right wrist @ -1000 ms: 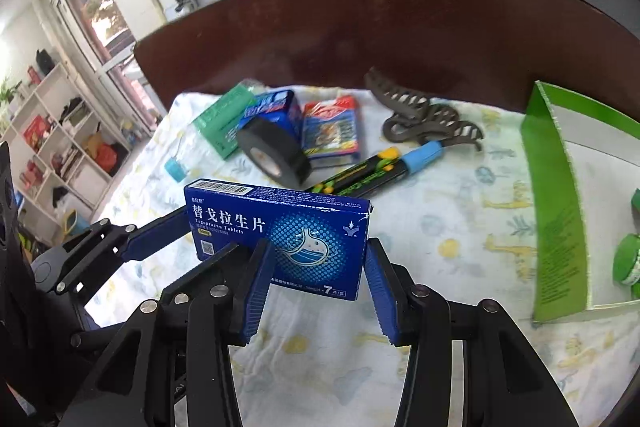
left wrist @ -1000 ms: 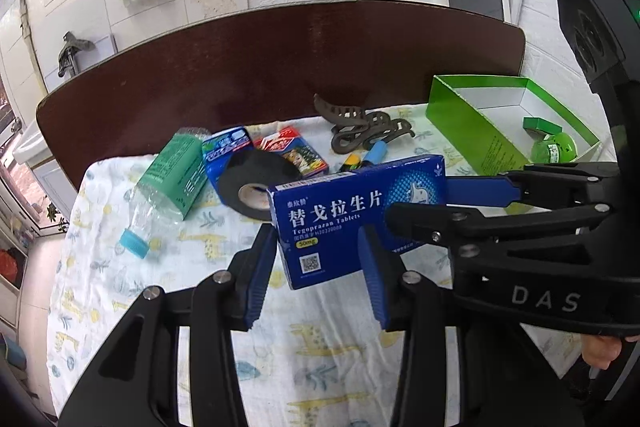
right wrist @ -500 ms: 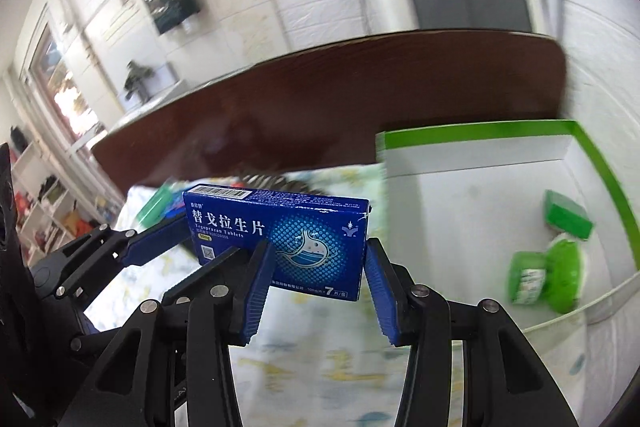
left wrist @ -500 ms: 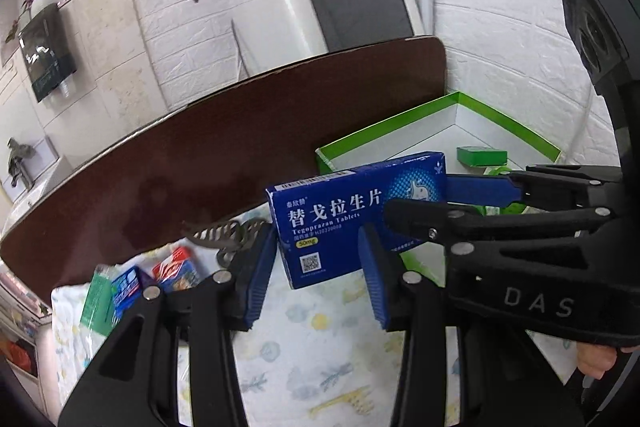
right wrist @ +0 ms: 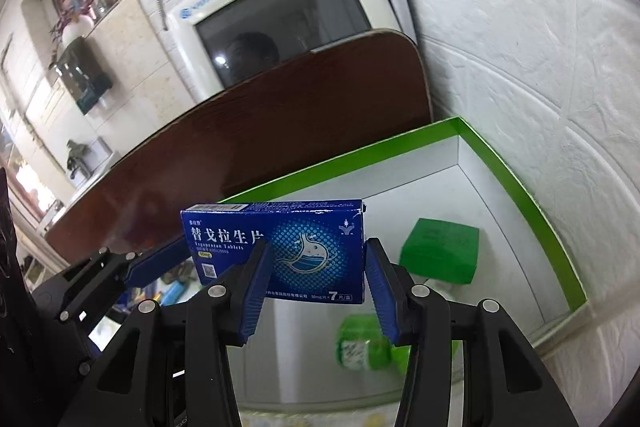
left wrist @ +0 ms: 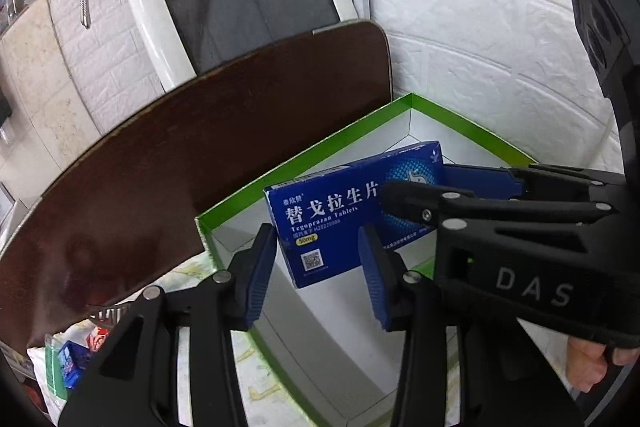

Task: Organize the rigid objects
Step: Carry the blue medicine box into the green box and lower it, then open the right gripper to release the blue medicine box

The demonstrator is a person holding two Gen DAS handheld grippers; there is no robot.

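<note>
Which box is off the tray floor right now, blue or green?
The blue tablet box, held in the air by both grippers over the green-rimmed tray; the small green box lies on the tray floor.

Blue tablet box (right wrist: 276, 251), white lettering; green-rimmed white tray (right wrist: 516, 179); green carton (right wrist: 440, 255); blue-padded black tongs.

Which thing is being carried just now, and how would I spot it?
Find the green-rimmed white tray by the white brick wall. Held in the air above it is a flat blue tablet box, gripped at either end by the left gripper and right gripper. Unlike the green packets inside, it is blue with white Chinese lettering.
</note>
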